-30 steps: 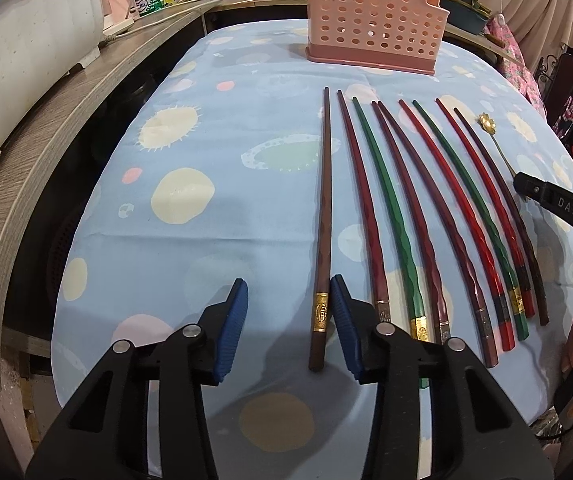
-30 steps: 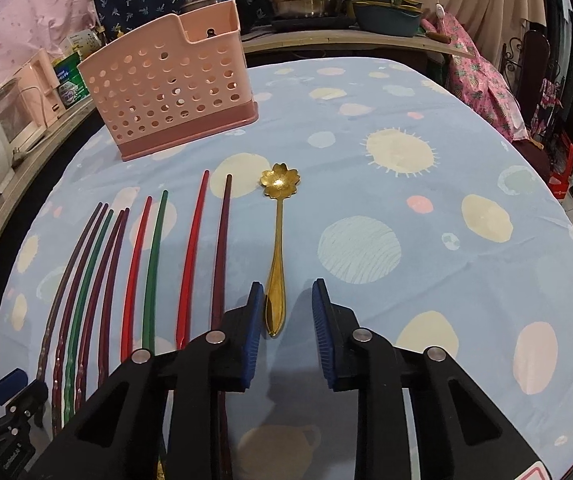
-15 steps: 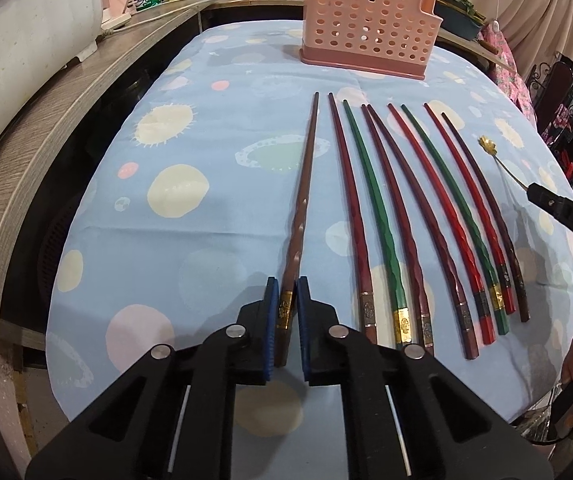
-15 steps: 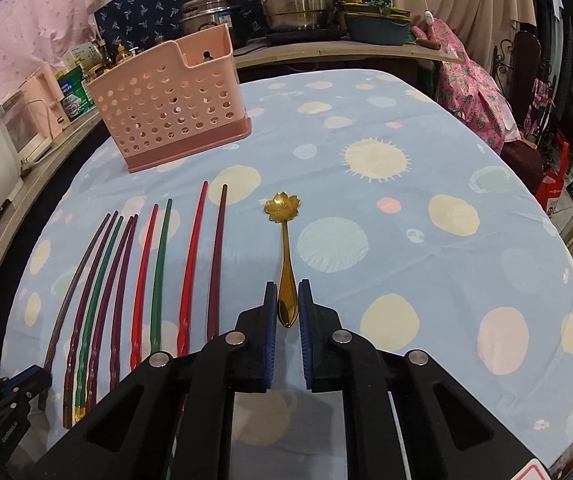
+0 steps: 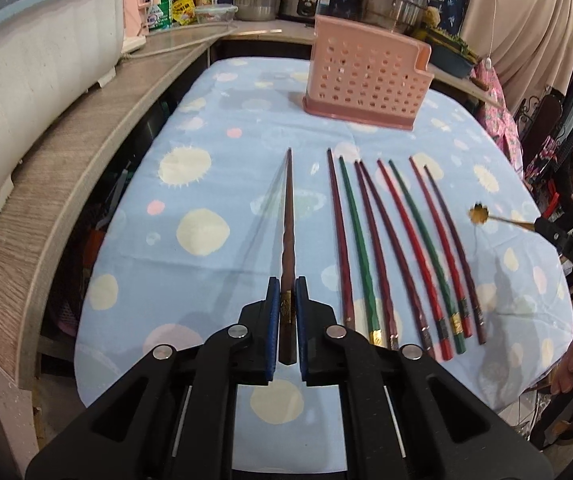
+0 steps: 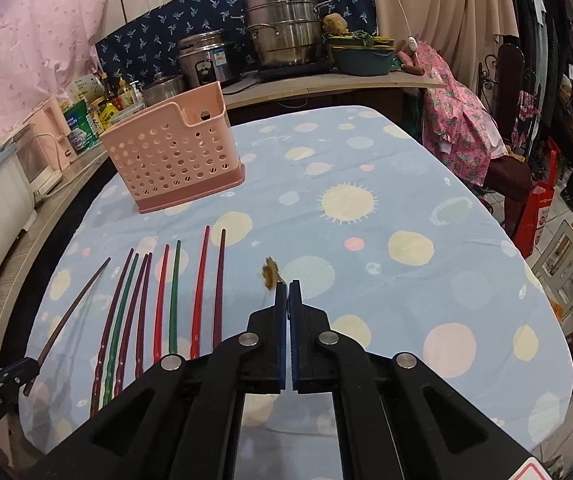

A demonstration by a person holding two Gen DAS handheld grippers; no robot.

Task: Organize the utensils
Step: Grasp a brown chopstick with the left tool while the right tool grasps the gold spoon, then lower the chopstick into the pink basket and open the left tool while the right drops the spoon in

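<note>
On the table under its pale blue spotted tablecloth (image 5: 222,264), toward the left edge, the left gripper (image 5: 285,296) has its blue pads pinched onto the gold-banded butt of a dark brown wooden chopstick (image 5: 287,216), whose tip points toward the far edge and hangs above its own shadow; just right of it a row of eight red, green and maroon lacquered chopsticks (image 5: 402,248) lies side by side along the near edge, tips toward the pink perforated plastic utensil basket (image 5: 366,80) standing near the far edge; right again, the right gripper (image 6: 287,292) is closed tight on the handle of a small gold flower-bowled spoon (image 6: 269,271), only its bowl showing, raised off the cloth.
</note>
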